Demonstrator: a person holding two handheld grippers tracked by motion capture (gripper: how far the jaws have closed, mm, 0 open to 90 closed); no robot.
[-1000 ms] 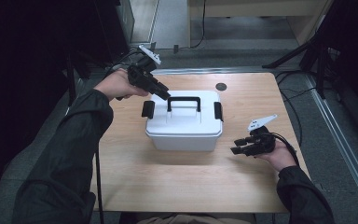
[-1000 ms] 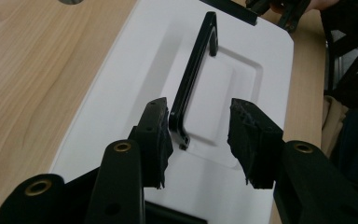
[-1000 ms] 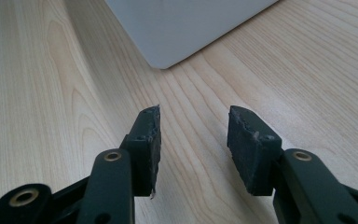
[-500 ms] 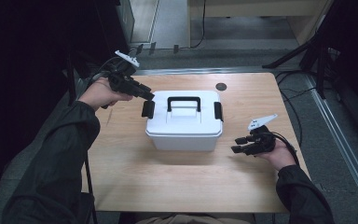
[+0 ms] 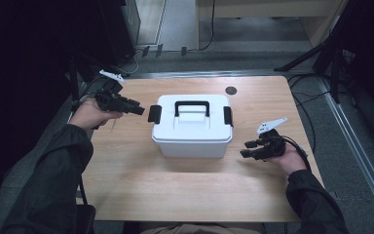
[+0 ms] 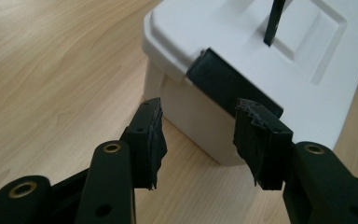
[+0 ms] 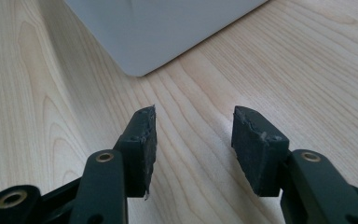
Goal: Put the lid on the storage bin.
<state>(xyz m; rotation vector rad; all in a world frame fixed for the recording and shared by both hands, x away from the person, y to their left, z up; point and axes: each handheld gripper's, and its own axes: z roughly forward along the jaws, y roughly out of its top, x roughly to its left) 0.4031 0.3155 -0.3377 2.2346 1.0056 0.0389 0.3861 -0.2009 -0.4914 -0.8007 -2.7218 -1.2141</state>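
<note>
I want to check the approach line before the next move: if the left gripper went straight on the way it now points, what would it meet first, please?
Most likely the black side latch of the white box. The left gripper is open, nothing between its jaws, and points at that latch, though the gap between them is hard to judge.

The left gripper [image 6: 198, 140] has its two black jaws wide apart, with nothing between them, and they have just been opening. They point at the white box [image 6: 279, 60], which sits on the wooden table [image 6: 51, 79], and the box is close in front of the jaws but not touching them. A black clip [image 6: 230, 86] sits on the near edge of the box lid, and part of a black handle [image 6: 274, 21] sticks up from the top of the lid.
</note>
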